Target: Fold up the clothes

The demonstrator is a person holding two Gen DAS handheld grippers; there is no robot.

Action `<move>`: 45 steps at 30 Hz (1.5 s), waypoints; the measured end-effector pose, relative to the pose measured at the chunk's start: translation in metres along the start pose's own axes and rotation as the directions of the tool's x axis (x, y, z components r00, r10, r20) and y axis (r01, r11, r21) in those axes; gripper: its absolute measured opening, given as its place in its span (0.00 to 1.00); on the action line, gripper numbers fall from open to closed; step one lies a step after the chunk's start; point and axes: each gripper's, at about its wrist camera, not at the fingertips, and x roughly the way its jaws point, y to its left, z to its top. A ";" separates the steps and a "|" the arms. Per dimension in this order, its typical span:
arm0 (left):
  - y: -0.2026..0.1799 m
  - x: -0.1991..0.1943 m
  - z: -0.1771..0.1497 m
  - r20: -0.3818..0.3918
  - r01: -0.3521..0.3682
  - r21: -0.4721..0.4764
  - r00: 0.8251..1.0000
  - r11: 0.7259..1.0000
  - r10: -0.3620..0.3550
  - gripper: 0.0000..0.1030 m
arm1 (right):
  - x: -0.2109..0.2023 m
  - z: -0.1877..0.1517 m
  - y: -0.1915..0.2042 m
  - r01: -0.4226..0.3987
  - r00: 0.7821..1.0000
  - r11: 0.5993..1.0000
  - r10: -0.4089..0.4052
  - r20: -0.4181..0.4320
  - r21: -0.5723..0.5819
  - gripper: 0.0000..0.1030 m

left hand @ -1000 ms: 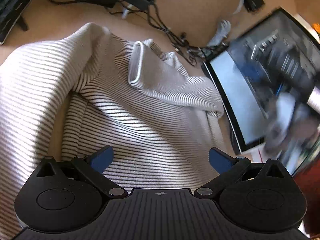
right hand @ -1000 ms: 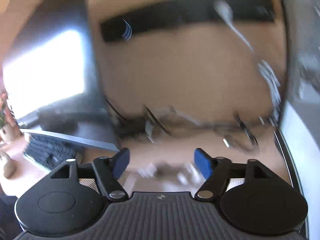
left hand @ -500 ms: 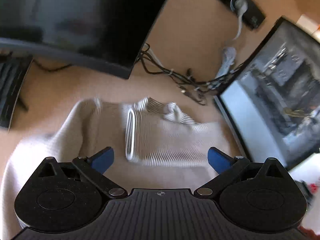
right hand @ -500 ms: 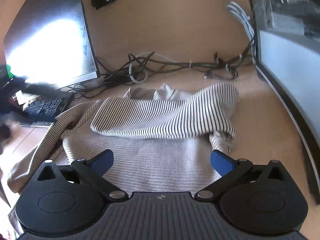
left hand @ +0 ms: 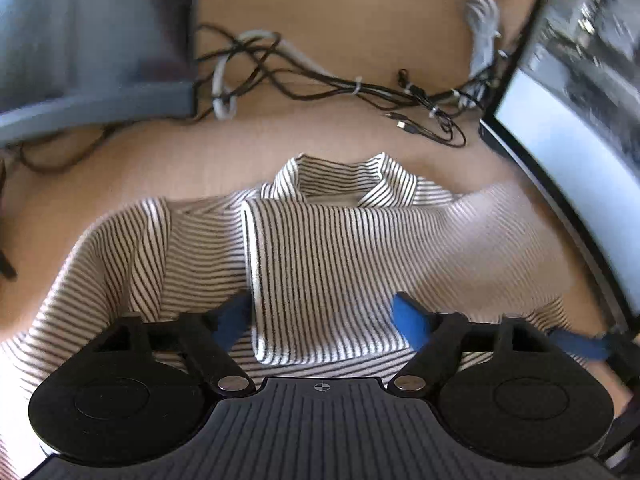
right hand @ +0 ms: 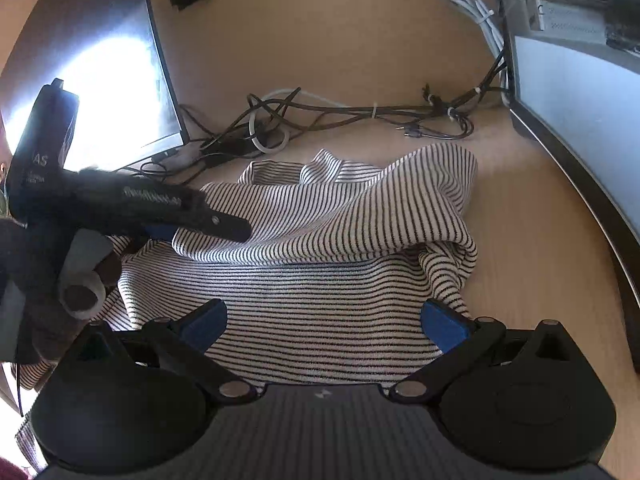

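While spread over the striped shirt, both fingers gape empty; seen from right wrist only: left gripper at sleeve cuff.

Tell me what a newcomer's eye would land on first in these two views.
First, the black-and-white striped sweater spread across the middle of the wooden desk, one sleeve folded over its body. Next, the left gripper, open, its blue fingertips either side of that sleeve's cuff, and the right gripper, open above the hem. Behind lies a tangle of cables between two monitors.
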 end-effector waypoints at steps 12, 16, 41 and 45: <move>0.029 -0.052 0.018 0.166 -0.017 -0.051 0.986 0.999 0.026 0.17 | 0.004 -0.001 0.008 0.037 0.999 0.999 -0.037 -0.014 -0.038 1.00; 0.045 -0.049 0.010 0.123 -0.034 -0.085 0.991 0.996 0.044 0.17 | 0.006 -0.002 0.009 0.048 0.999 0.997 -0.050 -0.019 -0.053 1.00; 0.092 -0.115 -0.028 0.118 -0.118 -0.104 0.984 0.987 0.131 0.78 | 0.015 -0.002 0.019 0.096 0.992 0.984 -0.107 -0.068 -0.147 1.00; 0.101 -0.138 -0.057 0.096 -0.176 -0.044 0.979 0.983 0.179 0.82 | 0.022 0.000 0.029 0.126 0.983 0.967 -0.151 -0.103 -0.222 1.00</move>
